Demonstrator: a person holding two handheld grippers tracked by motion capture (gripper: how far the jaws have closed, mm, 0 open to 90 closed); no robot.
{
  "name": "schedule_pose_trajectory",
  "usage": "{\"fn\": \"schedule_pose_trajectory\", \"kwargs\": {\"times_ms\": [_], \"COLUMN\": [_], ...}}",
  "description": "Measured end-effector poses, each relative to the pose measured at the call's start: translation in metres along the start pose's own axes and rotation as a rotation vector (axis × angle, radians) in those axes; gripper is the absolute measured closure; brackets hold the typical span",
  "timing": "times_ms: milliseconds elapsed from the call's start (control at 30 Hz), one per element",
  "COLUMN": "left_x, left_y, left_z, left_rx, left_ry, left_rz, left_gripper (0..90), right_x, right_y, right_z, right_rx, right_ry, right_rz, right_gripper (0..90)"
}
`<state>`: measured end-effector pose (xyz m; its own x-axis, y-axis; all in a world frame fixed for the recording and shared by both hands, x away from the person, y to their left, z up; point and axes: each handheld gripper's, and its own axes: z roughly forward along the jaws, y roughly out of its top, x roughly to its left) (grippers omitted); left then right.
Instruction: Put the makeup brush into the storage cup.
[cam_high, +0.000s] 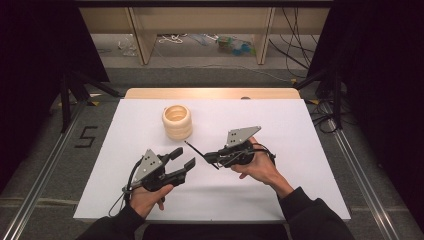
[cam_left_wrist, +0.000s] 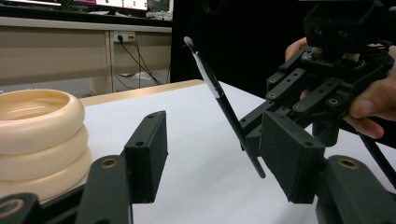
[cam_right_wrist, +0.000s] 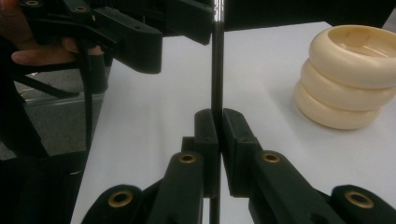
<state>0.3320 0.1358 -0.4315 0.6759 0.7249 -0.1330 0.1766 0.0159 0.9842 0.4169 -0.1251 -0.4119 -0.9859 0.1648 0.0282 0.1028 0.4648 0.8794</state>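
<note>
A cream holder (cam_high: 177, 121) made of three stacked rings stands upright at the back middle of the white mat (cam_high: 280, 125). My right gripper (cam_high: 208, 156) is shut on a thin black brush (cam_high: 192, 148). The brush slants up and to the left, bristle tip toward the holder. In the right gripper view the jaws (cam_right_wrist: 217, 128) clamp the brush shaft (cam_right_wrist: 217, 70), with the holder (cam_right_wrist: 350, 79) at the right. My left gripper (cam_high: 184, 157) is open and empty just left of the brush. In its own view the brush (cam_left_wrist: 219, 98) stands between its spread jaws (cam_left_wrist: 217, 158), the holder (cam_left_wrist: 37, 135) sits at the left.
A wooden table edge (cam_high: 210, 93) runs behind the mat. Beyond it are shelf legs (cam_high: 142, 40) and cables (cam_high: 295, 45) on the floor. Black stands (cam_high: 67, 95) flank the table on both sides. A "5" (cam_high: 86, 136) is marked on the floor at the left.
</note>
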Motion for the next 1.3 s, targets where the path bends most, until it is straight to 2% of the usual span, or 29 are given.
{"fn": "schedule_pose_trajectory", "kwargs": {"times_ms": [233, 800, 1067, 1300], "left_x": [-0.0008, -0.0022, -0.0023, -0.0023], "left_y": [0.0004, 0.0005, 0.0004, 0.0008], "left_z": [0.0027, 0.0086, 0.0097, 0.0089], "left_rx": [-0.007, -0.012, -0.012, -0.014], "left_ry": [-0.006, -0.02, -0.026, -0.033], "left_rz": [0.0, -0.008, 0.001, 0.003], "left_gripper": [46.0, 56.9, 61.6, 69.6], "right_x": [0.0036, 0.0062, 0.0063, 0.0074], "right_y": [0.0024, 0.0024, 0.0024, 0.0027], "right_z": [0.004, 0.008, 0.0089, 0.0098], "right_rx": [-0.008, -0.005, -0.008, -0.014], "right_ry": [0.013, 0.03, 0.032, 0.03], "right_rz": [-0.018, -0.024, -0.029, -0.029], "right_gripper": [85.9, 85.9, 85.9, 85.8]}}
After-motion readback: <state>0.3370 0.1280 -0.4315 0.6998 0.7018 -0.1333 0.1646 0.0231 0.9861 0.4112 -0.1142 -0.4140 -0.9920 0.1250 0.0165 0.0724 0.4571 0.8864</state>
